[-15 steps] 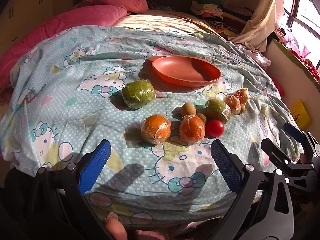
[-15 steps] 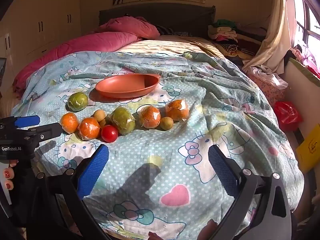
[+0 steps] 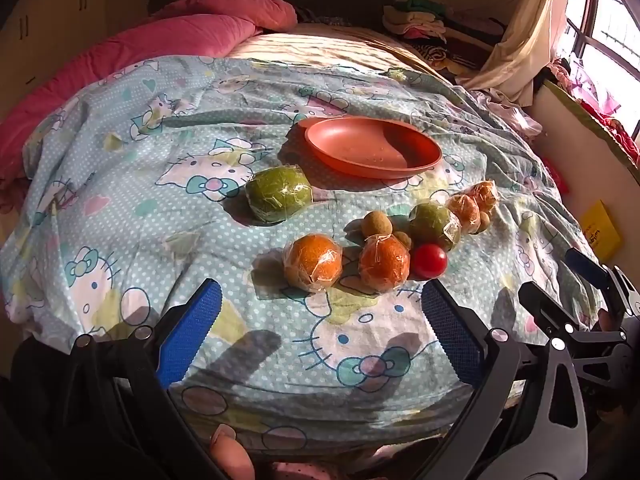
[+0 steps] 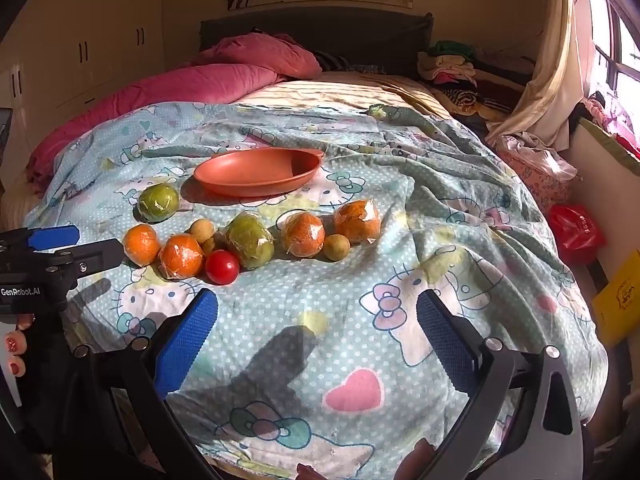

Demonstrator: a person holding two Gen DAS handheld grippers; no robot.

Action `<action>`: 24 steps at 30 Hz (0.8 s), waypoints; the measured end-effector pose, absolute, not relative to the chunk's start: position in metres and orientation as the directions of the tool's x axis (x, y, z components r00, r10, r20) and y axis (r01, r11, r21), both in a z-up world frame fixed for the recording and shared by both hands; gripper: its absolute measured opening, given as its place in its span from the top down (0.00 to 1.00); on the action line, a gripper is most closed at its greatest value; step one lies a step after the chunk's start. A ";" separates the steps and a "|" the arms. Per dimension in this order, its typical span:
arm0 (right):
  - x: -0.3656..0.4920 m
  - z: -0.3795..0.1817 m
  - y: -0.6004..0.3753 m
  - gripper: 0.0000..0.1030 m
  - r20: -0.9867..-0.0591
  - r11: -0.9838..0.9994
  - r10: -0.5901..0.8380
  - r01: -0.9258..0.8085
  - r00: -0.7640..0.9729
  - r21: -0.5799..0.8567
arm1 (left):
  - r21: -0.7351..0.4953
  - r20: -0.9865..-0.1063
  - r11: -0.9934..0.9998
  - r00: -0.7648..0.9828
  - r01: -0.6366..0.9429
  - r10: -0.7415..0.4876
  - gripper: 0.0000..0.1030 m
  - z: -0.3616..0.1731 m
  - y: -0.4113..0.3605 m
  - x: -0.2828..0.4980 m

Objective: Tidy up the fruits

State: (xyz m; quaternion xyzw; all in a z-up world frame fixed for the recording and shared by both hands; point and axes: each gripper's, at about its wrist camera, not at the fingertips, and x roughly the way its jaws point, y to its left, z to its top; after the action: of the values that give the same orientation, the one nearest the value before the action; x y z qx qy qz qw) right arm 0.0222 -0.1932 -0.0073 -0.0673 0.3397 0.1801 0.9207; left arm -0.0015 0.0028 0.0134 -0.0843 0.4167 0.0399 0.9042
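An empty orange plate (image 3: 400,160) (image 4: 224,176) lies on the blue patterned bedspread (image 3: 120,208). In front of it lie several fruits: a wrapped green fruit (image 3: 279,195) (image 4: 158,202) alone at left, two wrapped oranges (image 3: 313,263) (image 3: 384,263), a red tomato (image 3: 429,261) (image 4: 222,266), a second green fruit (image 3: 434,221) (image 4: 249,240), small brown fruits (image 3: 376,224) and two more wrapped oranges (image 4: 303,234) (image 4: 357,220). My left gripper (image 3: 320,336) is open and empty, just short of the oranges. My right gripper (image 4: 316,340) is open and empty, nearer than the row and right of the tomato.
A pink quilt and pillow (image 4: 224,80) lie at the head of the bed. Piled clothes (image 4: 452,64) and a curtain (image 4: 548,60) stand at the right. A red bag (image 4: 576,232) and a yellow packet (image 4: 620,296) lie beside the bed.
Both views sit a little closer to the fruit row; nothing on the bed has moved and both grippers stay open.
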 end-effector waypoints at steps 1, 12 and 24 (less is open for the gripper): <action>0.022 -0.007 -0.193 0.04 -0.649 0.926 0.285 -0.378 0.705 -0.004 | -0.117 -0.758 0.983 0.652 -0.143 0.005 0.08 0.011 0.001 -0.002; 0.021 -0.007 -0.193 0.04 -0.647 0.925 0.284 -0.379 0.708 -0.009 | -0.118 -0.757 0.983 0.654 -0.140 0.002 0.08 0.009 0.001 -0.002; 0.021 -0.006 -0.193 0.04 -0.644 0.925 0.286 -0.379 0.710 -0.007 | -0.123 -0.755 0.983 0.656 -0.136 -0.004 0.08 0.010 0.000 -0.002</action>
State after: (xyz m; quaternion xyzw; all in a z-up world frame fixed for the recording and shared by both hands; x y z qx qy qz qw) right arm 0.0211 -0.1934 -0.0059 -0.0694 0.3358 0.1802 0.9219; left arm -0.0022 -0.0005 0.0104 -0.0844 0.4132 0.0364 0.9060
